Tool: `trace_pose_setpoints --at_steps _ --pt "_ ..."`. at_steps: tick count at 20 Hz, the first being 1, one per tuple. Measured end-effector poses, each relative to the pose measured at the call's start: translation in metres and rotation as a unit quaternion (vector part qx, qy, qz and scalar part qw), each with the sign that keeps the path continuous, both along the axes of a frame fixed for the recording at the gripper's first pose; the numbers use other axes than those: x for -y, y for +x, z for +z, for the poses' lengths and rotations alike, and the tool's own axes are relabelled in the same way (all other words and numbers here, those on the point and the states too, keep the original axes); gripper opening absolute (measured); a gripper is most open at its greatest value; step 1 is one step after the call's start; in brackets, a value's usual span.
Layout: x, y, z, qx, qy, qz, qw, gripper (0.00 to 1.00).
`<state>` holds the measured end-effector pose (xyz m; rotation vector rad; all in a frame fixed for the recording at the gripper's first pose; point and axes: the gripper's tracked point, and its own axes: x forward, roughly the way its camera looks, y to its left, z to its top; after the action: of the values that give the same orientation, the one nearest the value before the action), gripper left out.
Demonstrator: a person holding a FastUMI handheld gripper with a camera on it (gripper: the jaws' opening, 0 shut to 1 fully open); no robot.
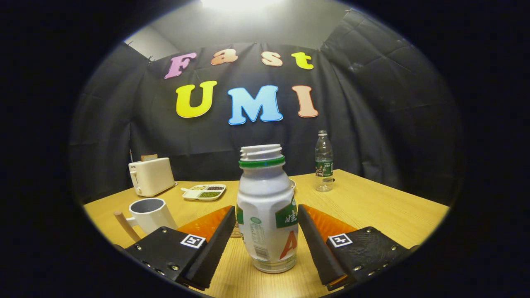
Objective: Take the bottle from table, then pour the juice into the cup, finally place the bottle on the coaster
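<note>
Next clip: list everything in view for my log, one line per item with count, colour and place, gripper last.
Juice bottle: 1, white with green neck ring, uncapped, upright on the table between the fingers.
Cup: 1, white with wooden handle, beside the left finger.
Coaster: 1, partly hidden behind the bottle, colour unclear.
Toaster: 1, cream, beyond the cup near the wall.
Divided tray: 1, white, holding dark and green grains, beside the toaster.
Water bottle: 1, clear with green label, far side of the table.
Table: 1, light wood.
Gripper: 1, fingers open, either side of the juice bottle, a gap on each side.
</note>
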<state>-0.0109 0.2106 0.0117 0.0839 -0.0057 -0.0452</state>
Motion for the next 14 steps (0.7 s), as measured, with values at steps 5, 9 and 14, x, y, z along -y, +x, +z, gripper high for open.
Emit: trace_pose_setpoints --at_steps 5,9,14 --pt "0.0 0.009 -0.005 0.007 -0.008 -0.026 1.0 0.73" --pt "0.001 0.008 -0.002 0.006 -0.021 -0.031 0.999 0.67" --pt "-0.007 0.009 0.004 0.003 -0.048 -0.008 0.999 0.67"
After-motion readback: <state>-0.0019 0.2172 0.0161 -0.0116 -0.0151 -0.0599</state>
